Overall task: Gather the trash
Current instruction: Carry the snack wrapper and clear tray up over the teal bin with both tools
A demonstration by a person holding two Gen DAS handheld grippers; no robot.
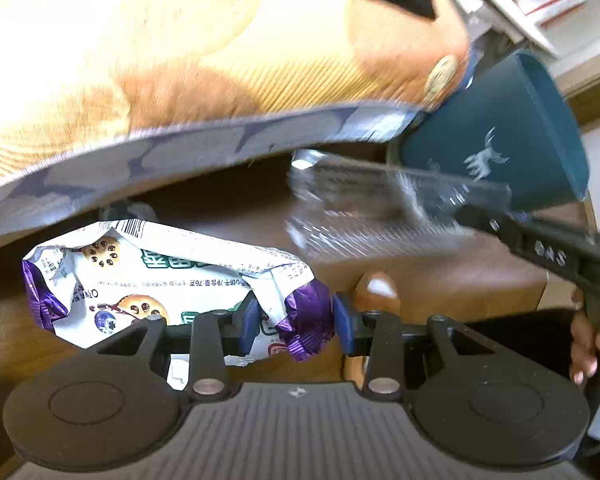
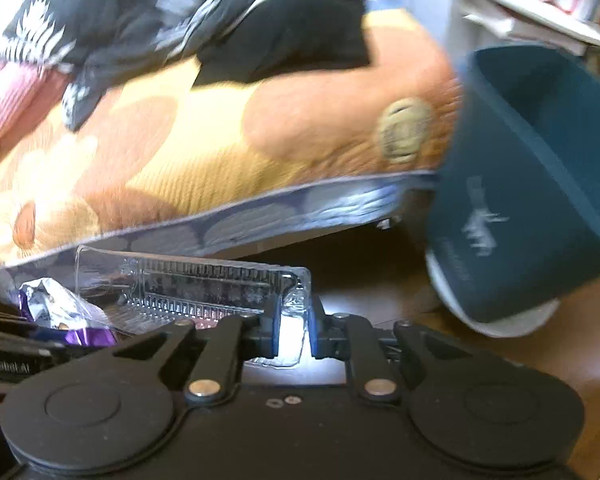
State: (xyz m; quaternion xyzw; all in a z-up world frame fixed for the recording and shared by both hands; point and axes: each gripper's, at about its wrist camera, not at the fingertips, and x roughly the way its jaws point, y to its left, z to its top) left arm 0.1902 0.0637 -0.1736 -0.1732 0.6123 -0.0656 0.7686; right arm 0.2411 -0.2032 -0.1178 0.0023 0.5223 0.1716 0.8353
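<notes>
Two claws, each pinching one piece of trash beside a bed and a blue bin.

Left claw (image 1: 294,322): pads pressed on the purple end of a crumpled white-and-purple snack wrapper (image 1: 160,284), held above the brown wooden floor (image 1: 440,264). Right claw (image 2: 294,334): pads clamped on the corner of a clear plastic tray (image 2: 204,284), also off the floor; wrapper visible just left of it. Dark teal bin (image 2: 532,208), pale animal print on its side, stands to the right, against the bed corner. Bed: orange-and-yellow patterned blanket (image 2: 204,140), dark clothes (image 2: 204,20) piled on top. White shelf (image 2: 540,12) with papers behind the bin. Views blurred.
</notes>
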